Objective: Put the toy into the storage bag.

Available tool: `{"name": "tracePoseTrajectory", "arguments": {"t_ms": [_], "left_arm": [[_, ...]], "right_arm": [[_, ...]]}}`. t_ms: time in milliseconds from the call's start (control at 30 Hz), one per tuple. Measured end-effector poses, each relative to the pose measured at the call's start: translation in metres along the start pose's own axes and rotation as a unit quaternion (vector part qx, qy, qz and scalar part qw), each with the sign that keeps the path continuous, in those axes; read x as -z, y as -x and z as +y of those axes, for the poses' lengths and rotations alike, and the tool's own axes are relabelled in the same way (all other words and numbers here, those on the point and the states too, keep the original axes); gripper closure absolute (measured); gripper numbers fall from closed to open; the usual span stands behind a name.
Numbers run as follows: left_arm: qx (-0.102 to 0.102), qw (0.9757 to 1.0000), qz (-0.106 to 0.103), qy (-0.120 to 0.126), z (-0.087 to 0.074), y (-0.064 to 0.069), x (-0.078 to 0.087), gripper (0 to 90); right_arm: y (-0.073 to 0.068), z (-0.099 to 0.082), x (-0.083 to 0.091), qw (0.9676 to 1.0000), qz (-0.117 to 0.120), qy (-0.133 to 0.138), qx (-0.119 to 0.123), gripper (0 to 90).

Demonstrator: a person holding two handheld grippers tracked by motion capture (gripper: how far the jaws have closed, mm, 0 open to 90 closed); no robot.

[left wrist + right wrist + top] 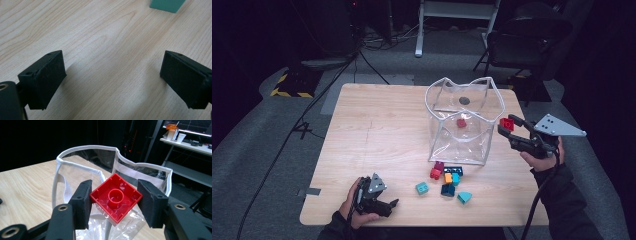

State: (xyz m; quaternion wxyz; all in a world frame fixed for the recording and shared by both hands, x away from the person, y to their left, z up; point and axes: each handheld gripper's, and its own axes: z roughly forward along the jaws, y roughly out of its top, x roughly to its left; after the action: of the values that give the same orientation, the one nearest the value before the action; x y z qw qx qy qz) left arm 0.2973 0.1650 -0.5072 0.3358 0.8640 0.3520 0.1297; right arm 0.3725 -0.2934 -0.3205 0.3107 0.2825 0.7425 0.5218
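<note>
My right gripper (113, 202) is shut on a red brick (115, 197), hollow underside towards the camera, held just outside the right rim of a clear plastic bag (85, 167). From above, that red brick (506, 123) hangs beside the bag (462, 120), with my right gripper (508, 128) clamped on it. Another red brick (461, 122) lies inside the bag. My left gripper (393, 204) rests near the table's front edge, open. Its jaws stand wide apart over bare wood, nothing between its pads (47, 80).
Loose bricks lie in front of the bag: a teal one (422, 188), a red and maroon pair (436, 170), orange (448, 177), dark blue (448, 190) and a teal wedge (464, 197). A teal brick corner (167, 5) lies ahead of the left gripper. The table's left half (372, 135) is bare wood.
</note>
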Motion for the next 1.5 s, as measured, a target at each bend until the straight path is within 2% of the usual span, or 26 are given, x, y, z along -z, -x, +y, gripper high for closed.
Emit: {"name": "tracePoseTrajectory", "arguments": {"t_ms": [367, 733, 1167, 1500], "left_arm": [[-0.001, 1.0, 0.001, 0.0, 0.0, 0.0, 0.0, 6.4], [0.0, 1.0, 0.0, 0.0, 0.0, 0.0, 0.0, 6.4], [0.0, 1.0, 0.0, 0.0, 0.0, 0.0, 0.0, 6.4], [-0.001, 1.0, 0.001, 0.0, 0.0, 0.0, 0.0, 6.4]], "right_arm": [[0.0, 0.013, -0.012, 1.0, -0.003, 0.003, 0.0, 47.7], [-0.001, 0.024, -0.041, 0.9999, -0.009, -0.013, -0.001, 47.7], [-0.004, 0.024, -0.063, 0.9993, -0.012, -0.034, -0.005, 47.6], [-0.003, 0.018, -0.071, 0.9986, -0.017, -0.05, -0.011, 47.1]]}}
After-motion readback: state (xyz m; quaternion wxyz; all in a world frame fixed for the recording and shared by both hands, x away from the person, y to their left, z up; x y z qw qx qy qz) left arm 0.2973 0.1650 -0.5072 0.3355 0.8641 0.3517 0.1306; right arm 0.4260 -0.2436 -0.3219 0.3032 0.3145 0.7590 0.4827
